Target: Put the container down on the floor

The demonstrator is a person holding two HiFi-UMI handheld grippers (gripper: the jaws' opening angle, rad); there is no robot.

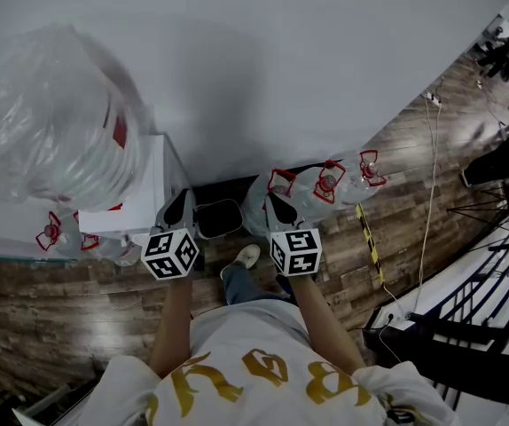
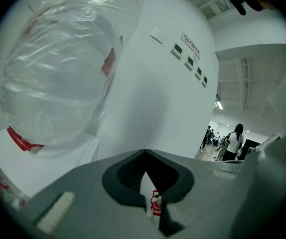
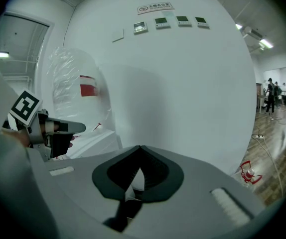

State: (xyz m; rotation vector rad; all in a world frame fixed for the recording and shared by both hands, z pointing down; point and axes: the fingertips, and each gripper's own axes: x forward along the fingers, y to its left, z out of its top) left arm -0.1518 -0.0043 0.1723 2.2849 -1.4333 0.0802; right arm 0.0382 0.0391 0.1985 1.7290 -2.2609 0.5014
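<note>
In the head view a small dark container with a pale rim (image 1: 218, 218) stands on the wood floor against the white wall, between my two grippers. My left gripper (image 1: 179, 209) hangs just left of it and my right gripper (image 1: 277, 209) just right of it. Neither one touches it. In each gripper view the jaws meet at their tips, left gripper (image 2: 144, 152) and right gripper (image 3: 140, 147), with nothing between them. The left gripper (image 3: 58, 132) also shows at the left of the right gripper view.
A big clear plastic bag (image 1: 55, 118) sits on a white cabinet (image 1: 152, 189) at the left. Clear bags of bottles with red handles (image 1: 325, 185) lie by the wall at the right. Cables (image 1: 427, 202) run over the floor. People (image 2: 232, 142) stand far off.
</note>
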